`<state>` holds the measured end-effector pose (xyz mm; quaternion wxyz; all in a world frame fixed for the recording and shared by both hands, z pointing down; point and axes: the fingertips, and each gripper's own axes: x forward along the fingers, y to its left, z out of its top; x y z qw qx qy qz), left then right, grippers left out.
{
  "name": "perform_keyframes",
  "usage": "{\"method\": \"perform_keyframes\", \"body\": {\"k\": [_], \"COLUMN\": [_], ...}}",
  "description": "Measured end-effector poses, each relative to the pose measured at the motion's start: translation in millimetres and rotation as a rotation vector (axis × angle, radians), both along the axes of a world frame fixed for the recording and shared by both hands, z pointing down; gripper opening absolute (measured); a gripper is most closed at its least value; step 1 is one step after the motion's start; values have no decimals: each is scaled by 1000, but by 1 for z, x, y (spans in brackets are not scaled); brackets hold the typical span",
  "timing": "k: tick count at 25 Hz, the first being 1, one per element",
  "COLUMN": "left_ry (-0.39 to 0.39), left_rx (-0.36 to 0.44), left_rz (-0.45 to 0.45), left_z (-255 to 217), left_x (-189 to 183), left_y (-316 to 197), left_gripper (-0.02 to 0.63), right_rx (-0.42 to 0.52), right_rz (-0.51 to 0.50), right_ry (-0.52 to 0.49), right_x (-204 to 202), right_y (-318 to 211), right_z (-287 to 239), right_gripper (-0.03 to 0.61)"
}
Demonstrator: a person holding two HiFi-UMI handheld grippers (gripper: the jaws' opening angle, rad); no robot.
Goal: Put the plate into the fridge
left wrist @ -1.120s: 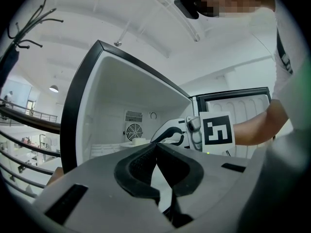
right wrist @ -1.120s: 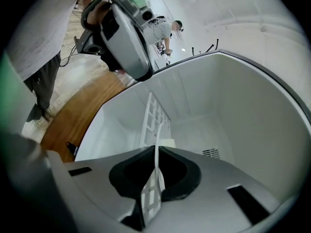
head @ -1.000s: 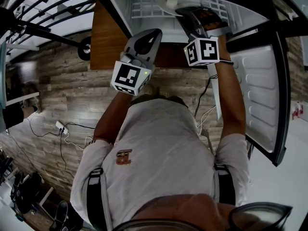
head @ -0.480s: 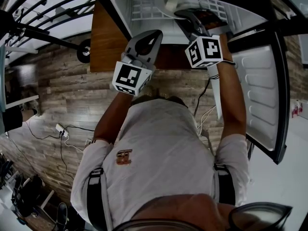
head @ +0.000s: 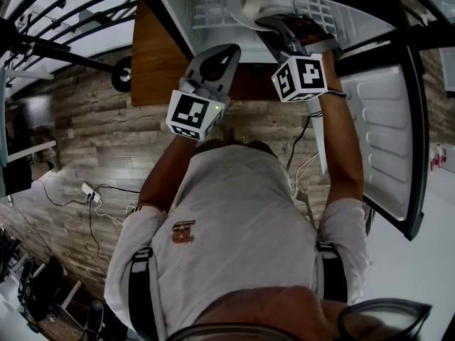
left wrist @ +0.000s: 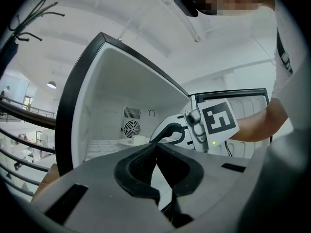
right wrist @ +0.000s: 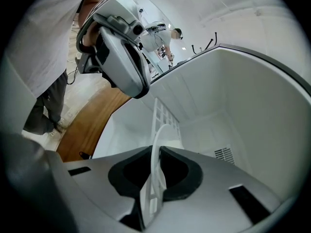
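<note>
The right gripper (right wrist: 156,152) pinches the plate (head: 245,9) by its rim to carry it into the fridge (head: 206,9); the left gripper (left wrist: 156,148) waits closed, empty.

The fridge (head: 176,18) runs off the top edge of the head view, so its back wall is lost. Only part of the plate (head: 244,7) shows there, its near rim covered by the right tongs (head: 269,21). In the right gripper view the plate stands edge-on, its lower part hidden behind the tongs' grey body. Whether it touches the wire shelf (right wrist: 161,114) cannot be told. In the left gripper view it is only a small pale patch.
</note>
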<state>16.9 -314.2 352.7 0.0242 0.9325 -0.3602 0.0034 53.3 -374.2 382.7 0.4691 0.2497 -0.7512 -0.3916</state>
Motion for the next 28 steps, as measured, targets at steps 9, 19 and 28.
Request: {"method": "perform_keyframes", "body": {"k": [9,19,28], "left_ry": [-2,-5,-5], "left_rx": [-7,-13,-20], "left_rz": [-6,-5,6], "left_z": [0,5,8], "left_x": [-5,-4,-4], "left_y": [-3,-2,0], "left_gripper": [18,18,18], "right_rx": [-5,-44,-26], "right_rz": [20,14,30], "right_ry": [-13,-15,-1], "right_x": [-1,-1,-2], "right_y": [-4,2,3], "right_z": [-4,2,11], "right_gripper": [77,90,135]}}
